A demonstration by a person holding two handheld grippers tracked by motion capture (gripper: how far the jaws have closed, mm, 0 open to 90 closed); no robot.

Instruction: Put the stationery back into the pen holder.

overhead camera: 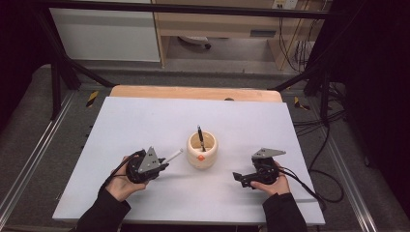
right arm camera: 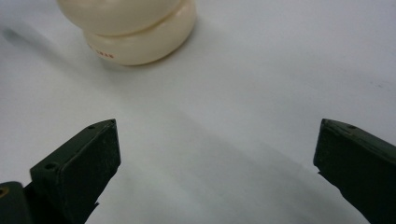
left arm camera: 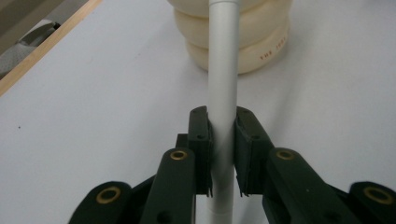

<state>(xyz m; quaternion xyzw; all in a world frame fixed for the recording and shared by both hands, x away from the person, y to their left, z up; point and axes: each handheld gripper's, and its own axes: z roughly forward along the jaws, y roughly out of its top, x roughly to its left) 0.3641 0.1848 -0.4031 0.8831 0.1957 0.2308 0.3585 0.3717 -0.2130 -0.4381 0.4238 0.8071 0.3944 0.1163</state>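
Pen (left arm camera: 222, 93): smooth silver-grey tube, above the matte white surface (overhead camera: 145, 125), long axis aimed at the holder.
Holder (overhead camera: 202, 150): cream, ribbed, round.
Left gripper (left arm camera: 223, 140): jaws clenched on pen.
Right gripper (right arm camera: 215, 154): jaws released, wide.

Bare table (overhead camera: 159, 121) lies all round the cream cup (overhead camera: 202, 151), the one obstacle, mid-table. A dark pen (overhead camera: 200, 137) sticks up from it. The left claw (overhead camera: 164, 166) holds a white pen (overhead camera: 173, 156) toward the cup, just beside it. Open room spreads before the right claw (overhead camera: 238, 177).

Left gripper (overhead camera: 162, 166) clamped tight, jaws aimed up-right, right gripper (overhead camera: 238, 178) low, jaws spread wide, pointing left
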